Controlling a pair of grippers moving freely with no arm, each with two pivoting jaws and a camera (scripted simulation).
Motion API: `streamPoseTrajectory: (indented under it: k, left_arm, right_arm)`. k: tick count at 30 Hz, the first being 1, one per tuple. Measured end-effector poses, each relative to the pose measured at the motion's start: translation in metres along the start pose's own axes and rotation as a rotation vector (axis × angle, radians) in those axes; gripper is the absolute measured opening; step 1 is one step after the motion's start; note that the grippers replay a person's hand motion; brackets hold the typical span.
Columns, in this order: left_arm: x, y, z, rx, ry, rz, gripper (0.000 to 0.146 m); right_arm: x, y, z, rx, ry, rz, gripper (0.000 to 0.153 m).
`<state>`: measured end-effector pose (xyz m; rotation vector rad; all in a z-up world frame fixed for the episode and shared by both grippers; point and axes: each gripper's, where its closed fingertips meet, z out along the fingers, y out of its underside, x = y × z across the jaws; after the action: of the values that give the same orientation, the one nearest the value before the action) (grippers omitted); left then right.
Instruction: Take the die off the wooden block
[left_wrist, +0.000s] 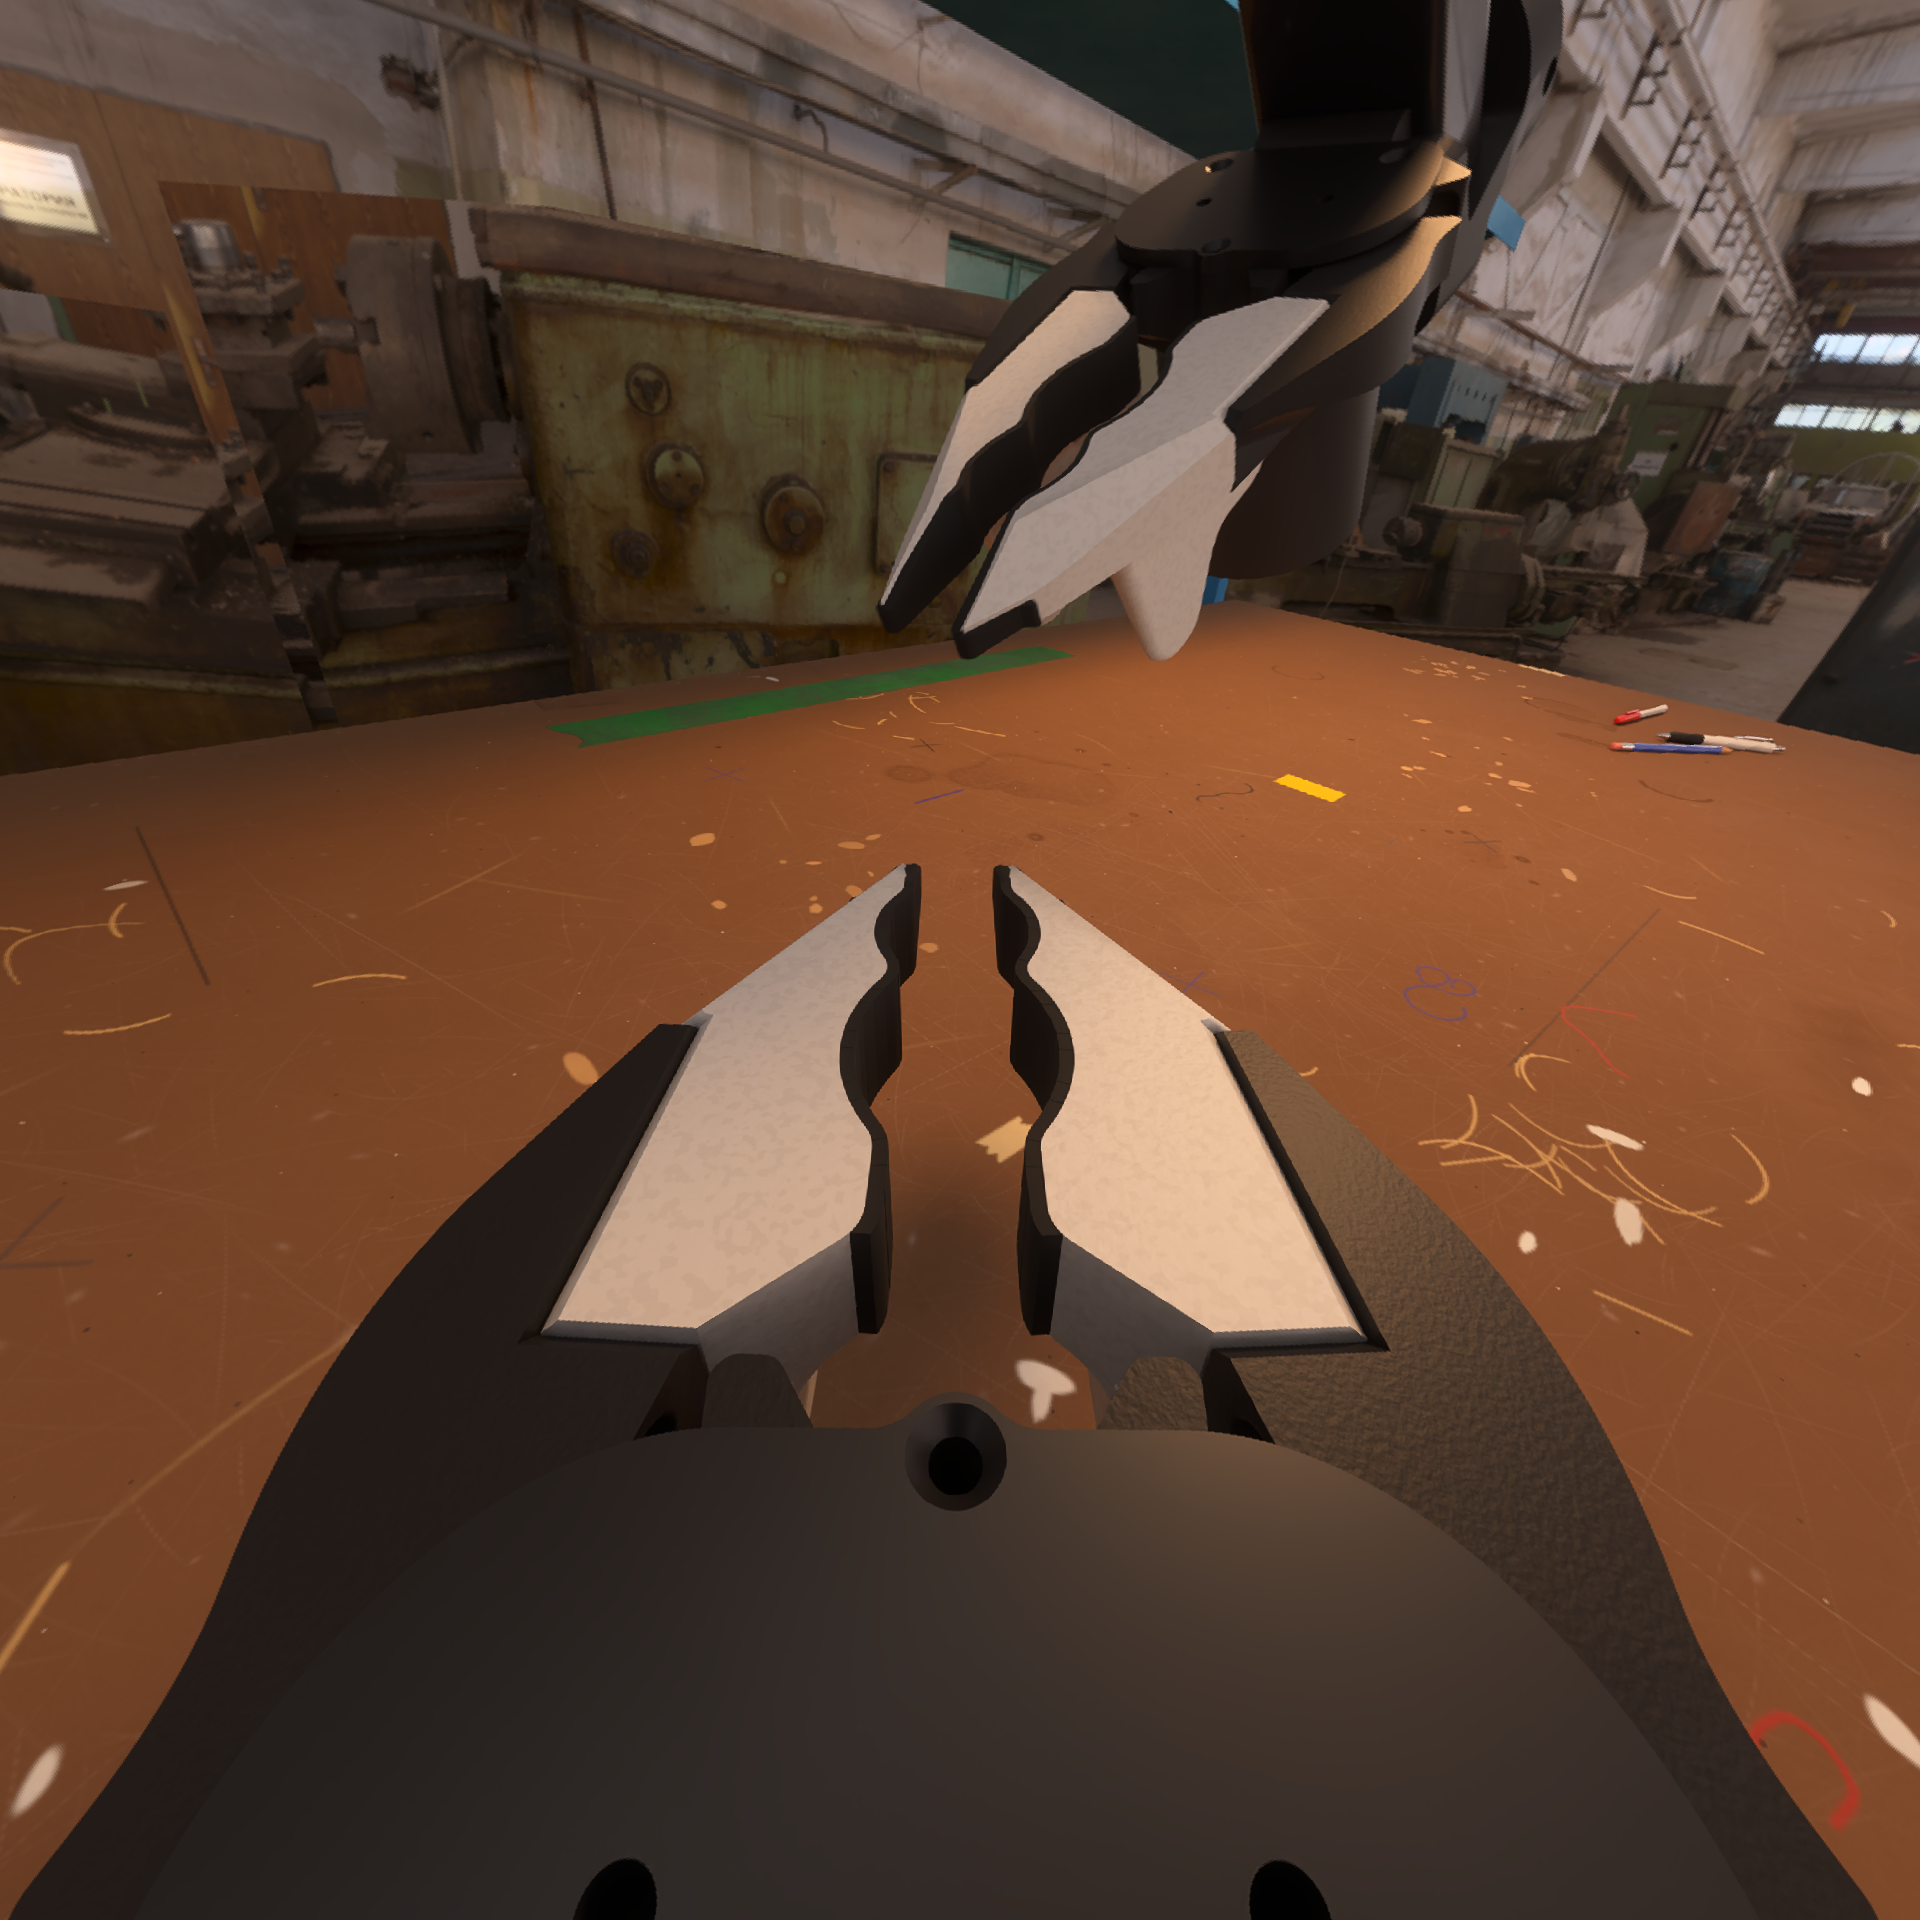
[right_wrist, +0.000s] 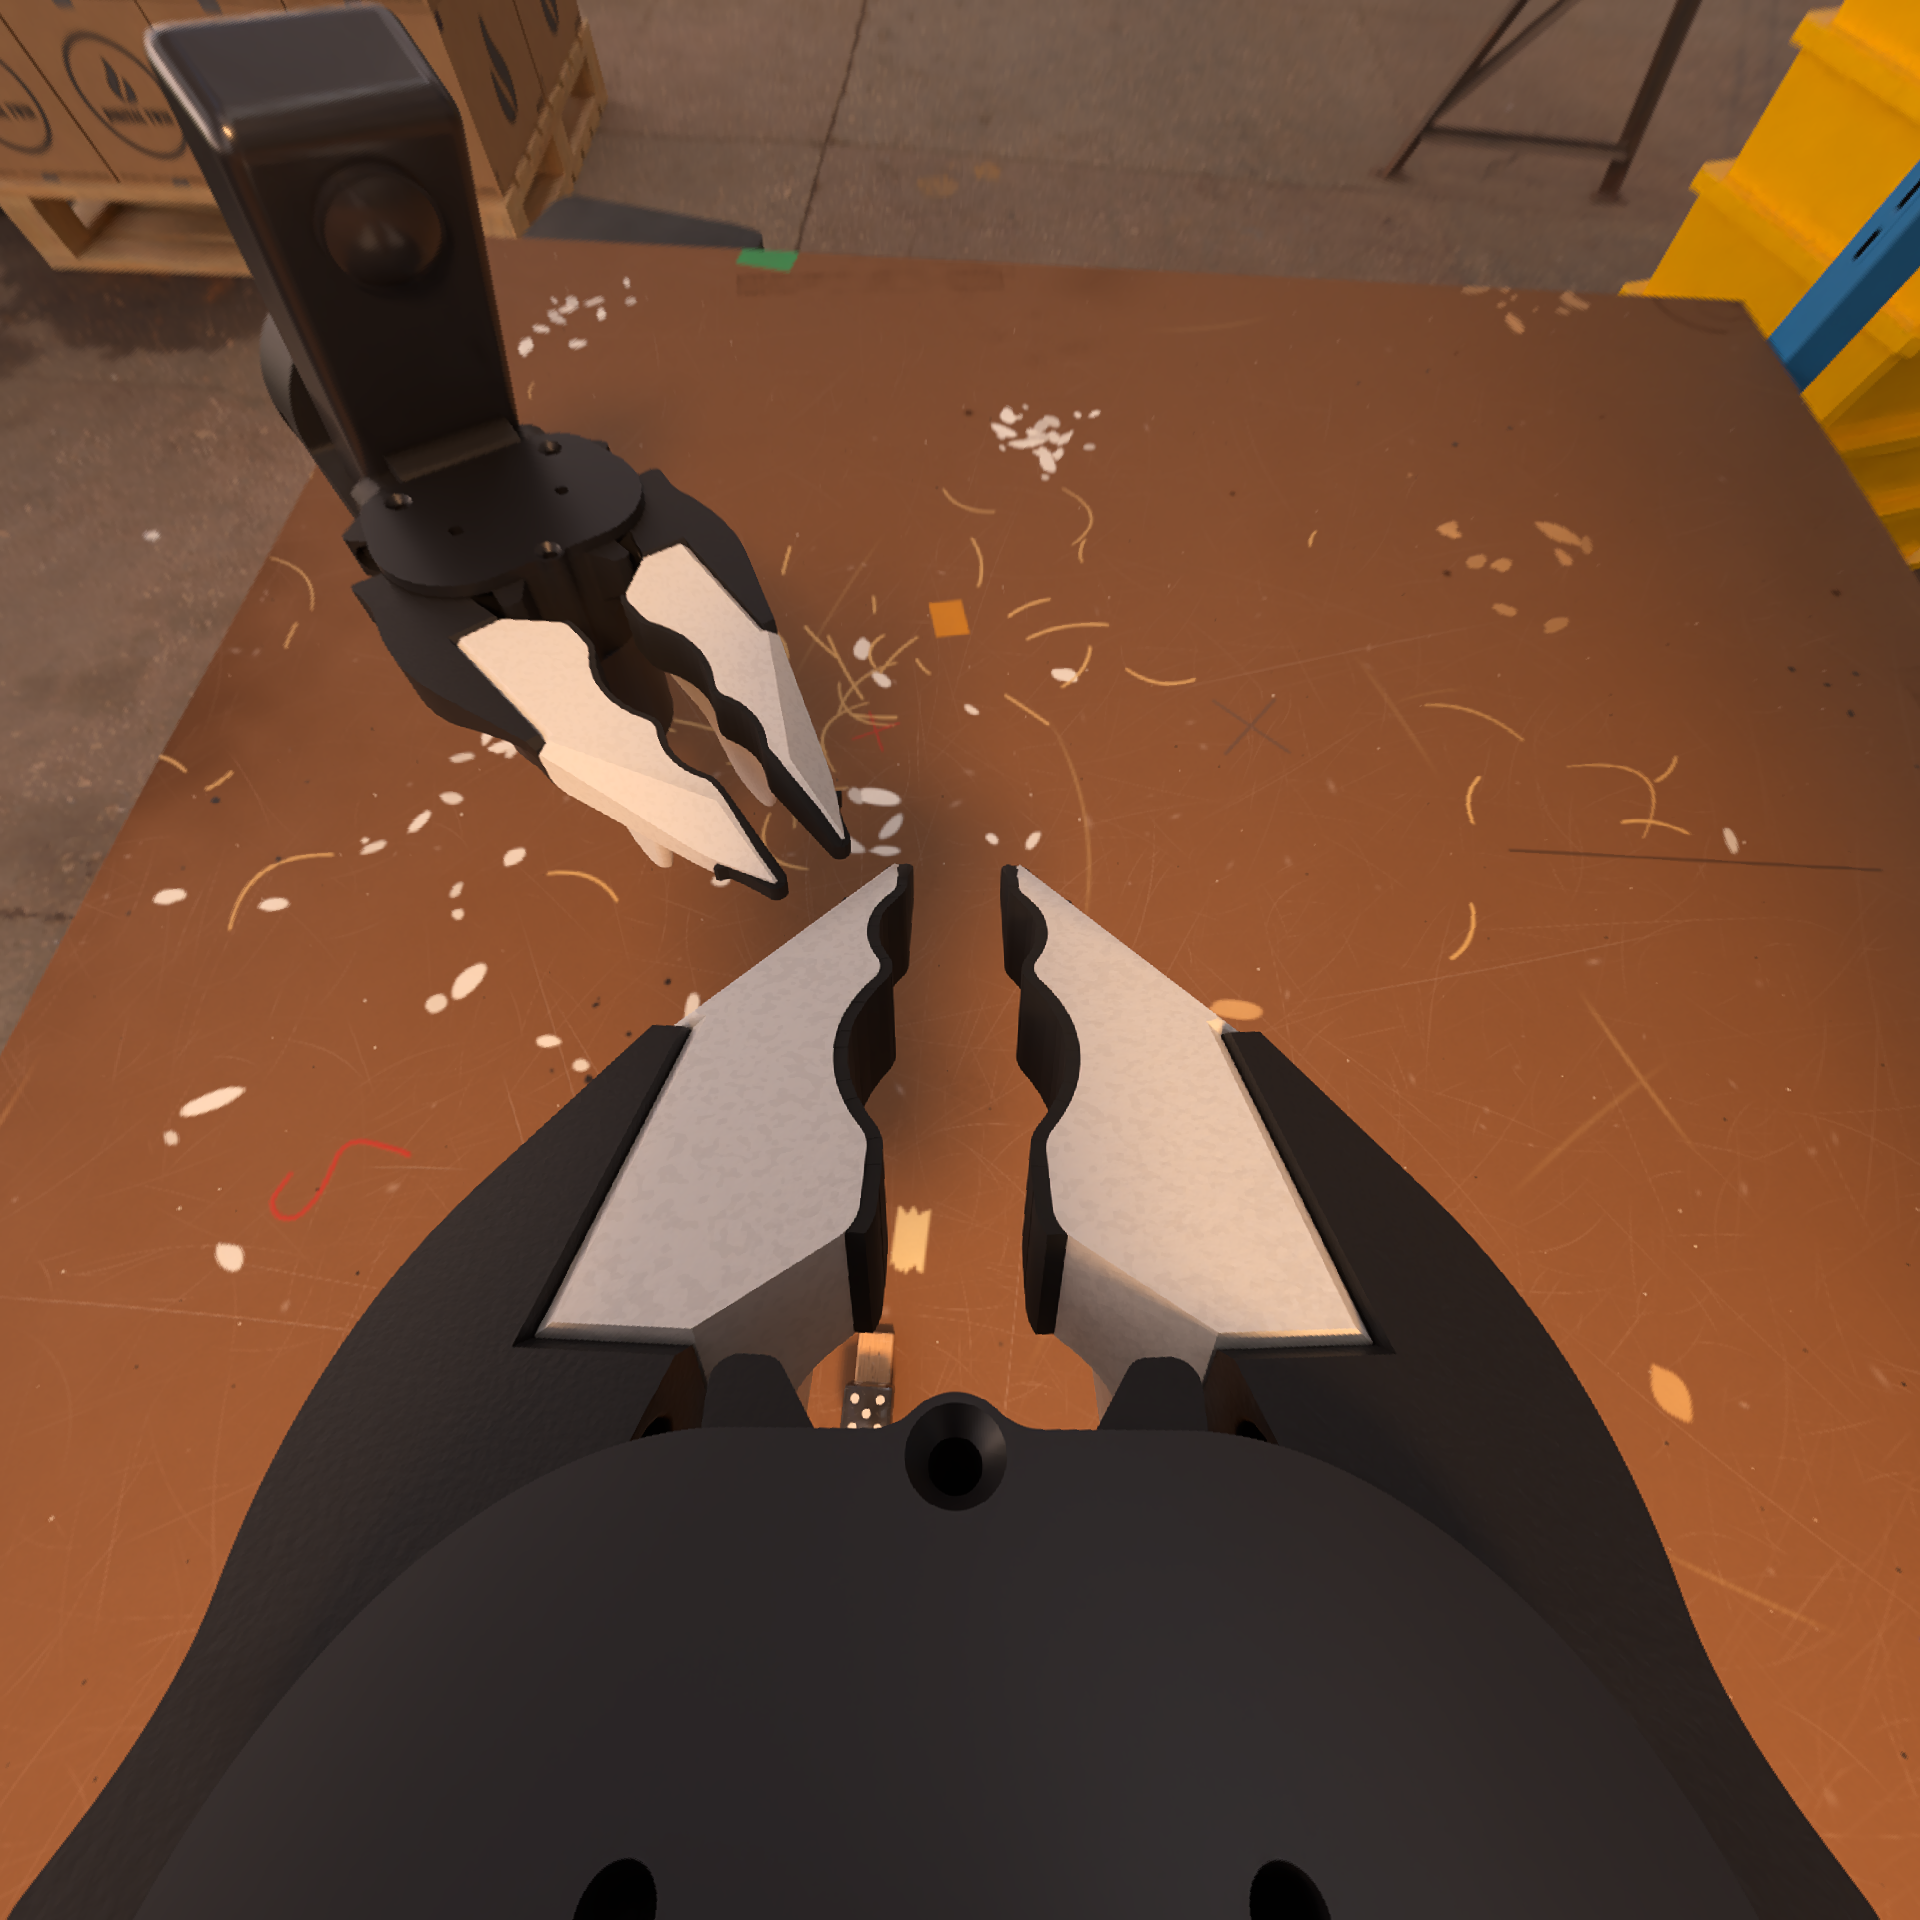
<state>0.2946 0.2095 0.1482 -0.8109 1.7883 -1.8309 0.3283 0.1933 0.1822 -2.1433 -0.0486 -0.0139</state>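
In the right wrist view a small dark die (right_wrist: 868, 1405) with white dots shows low in the gap at the base of my fingers, touching a pale wooden block (right_wrist: 875, 1354). Most of both is hidden by the gripper body. My right gripper (right_wrist: 956, 873) is open and empty, above the brown table (right_wrist: 1351, 935), with its tips well past the die. My left gripper (right_wrist: 810, 868) is open and empty, its tips just left of the right gripper's tips. In the left wrist view my left gripper (left_wrist: 956, 873) is open, the right gripper (left_wrist: 925, 623) hangs ahead, and no die or block shows.
Several pens (left_wrist: 1694, 732) lie at the table's far right. A green tape strip (left_wrist: 810, 691) and a yellow patch (left_wrist: 1309, 788) mark the surface. A yellow rack (right_wrist: 1829, 208) stands past the right edge, and cardboard boxes on a pallet (right_wrist: 94, 114) stand past the left.
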Motion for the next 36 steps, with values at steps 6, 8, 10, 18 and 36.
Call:
streamPoseTrajectory:
  k: [6,8,10,18,36]
  left_arm:
    - [0.000,0.001,0.001,-0.005,-0.002,-0.002,0.014]
    - [0.000,0.002,0.002,-0.011,-0.002,-0.001,0.014]
    - [0.000,0.003,0.003,-0.020,-0.005,0.005,0.014]
    - [-0.003,0.006,0.003,-0.029,-0.018,-0.001,0.014]
    - [-0.003,0.007,0.003,-0.034,-0.019,0.002,0.014]
  right_arm:
    - [0.007,0.015,-0.025,0.044,0.068,0.033,0.017]
    - [0.007,0.030,-0.034,0.031,0.072,0.047,0.016]
    - [0.009,0.048,-0.041,0.006,0.090,0.071,0.016]
    - [0.008,0.046,-0.078,0.205,0.153,0.074,0.007]
    - [-0.027,0.174,-0.014,-0.419,-0.001,0.092,0.026]
